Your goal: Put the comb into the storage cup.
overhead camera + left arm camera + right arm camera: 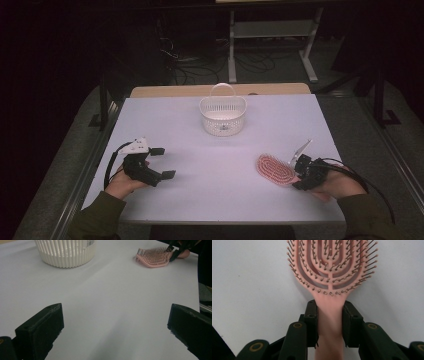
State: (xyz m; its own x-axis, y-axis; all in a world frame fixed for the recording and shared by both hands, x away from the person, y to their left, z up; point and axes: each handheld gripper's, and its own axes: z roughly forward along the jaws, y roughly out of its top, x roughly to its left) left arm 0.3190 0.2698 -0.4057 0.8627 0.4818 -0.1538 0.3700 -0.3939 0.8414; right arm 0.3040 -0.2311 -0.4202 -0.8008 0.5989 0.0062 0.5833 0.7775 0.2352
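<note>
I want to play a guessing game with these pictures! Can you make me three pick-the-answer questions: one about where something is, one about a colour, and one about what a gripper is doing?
1. Where does the basket stand on the table?
A. At the far middle
B. At the near left corner
C. Under the right gripper

2. What colour is the hairbrush?
A. Blue
B. Pink
C. Green

3. What is the right gripper doing?
A. Holding the basket's handle
B. Hanging open over bare table
C. Closed on the hairbrush's handle

Answers:
1. A: the high view shows the basket at the far middle, away from both hands.
2. B: the brush and its bristles look pink in all views.
3. C: the right gripper view shows both pads pressed against the handle.
</note>
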